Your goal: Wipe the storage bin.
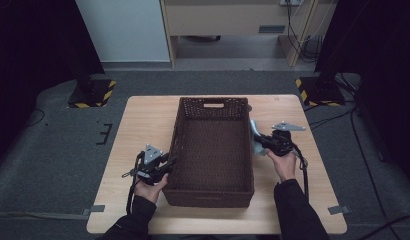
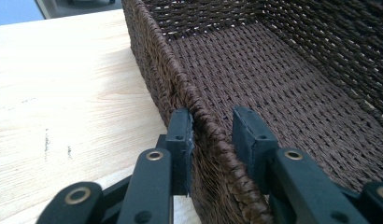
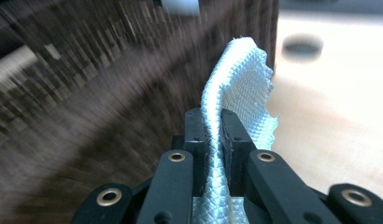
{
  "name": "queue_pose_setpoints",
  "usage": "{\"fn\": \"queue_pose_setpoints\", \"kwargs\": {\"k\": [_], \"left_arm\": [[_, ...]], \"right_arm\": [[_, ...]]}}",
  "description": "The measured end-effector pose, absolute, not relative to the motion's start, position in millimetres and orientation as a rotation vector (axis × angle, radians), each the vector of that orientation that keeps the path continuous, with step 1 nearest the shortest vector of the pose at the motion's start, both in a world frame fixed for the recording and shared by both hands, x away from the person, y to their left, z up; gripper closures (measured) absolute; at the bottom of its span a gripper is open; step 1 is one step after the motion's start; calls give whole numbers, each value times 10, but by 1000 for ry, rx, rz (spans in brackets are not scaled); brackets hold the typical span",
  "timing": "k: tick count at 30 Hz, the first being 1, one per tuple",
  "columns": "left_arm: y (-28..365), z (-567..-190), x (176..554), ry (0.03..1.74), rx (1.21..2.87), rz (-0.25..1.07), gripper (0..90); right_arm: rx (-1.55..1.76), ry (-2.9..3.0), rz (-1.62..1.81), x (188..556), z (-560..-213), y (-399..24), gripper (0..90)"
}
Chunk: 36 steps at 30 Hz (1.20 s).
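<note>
The woven basket [image 1: 213,150] stood mid-table. Its left rim was straddled by the left gripper [image 2: 213,133], one pad touching, the other just apart. A pale waffle-textured cloth [image 3: 241,79] was pinched in the right gripper [image 3: 214,128] beside the right wall. The rim was best clamped firmly before the limp cloth was lifted over the stiff braided edge.

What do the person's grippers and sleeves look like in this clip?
Both grippers are black, each with two flat black jaws on linked arms held by brass-coloured rivets. The left gripper and the right gripper each carry a grey three-cornered plate on top, and a dark cable trails from each. The person wears dark long sleeves.
</note>
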<state>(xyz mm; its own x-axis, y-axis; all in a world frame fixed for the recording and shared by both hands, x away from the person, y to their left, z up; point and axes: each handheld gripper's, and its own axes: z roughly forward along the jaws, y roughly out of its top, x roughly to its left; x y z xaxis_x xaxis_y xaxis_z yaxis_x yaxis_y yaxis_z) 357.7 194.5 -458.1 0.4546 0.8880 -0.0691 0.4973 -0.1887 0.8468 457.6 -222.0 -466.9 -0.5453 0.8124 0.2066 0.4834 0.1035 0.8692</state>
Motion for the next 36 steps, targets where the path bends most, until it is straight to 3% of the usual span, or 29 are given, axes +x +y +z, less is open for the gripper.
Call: {"fn": "queue_pose_setpoints", "kwargs": {"k": [5,14,20,29,36], "left_arm": [[1947,-4588,3610,1176,1828,567,675],[1951,-4594,3619,1175,1820,566,664],[1975,-4600,3626,1195,1808,571,574],[1996,-4591,3608,1180,1815,578,472],[2056,-4544,3498,1154,1802,579,443]], "right_arm": [[1221,2033,1478,4484,-4493,-2243,838],[1286,2196,1269,4574,-4897,-2081,838],[1334,2242,1186,4594,-5073,-2063,838],[1185,2064,1450,4371,-4506,-2186,838],[1202,2138,1337,4362,-4634,-2130,837]]}}
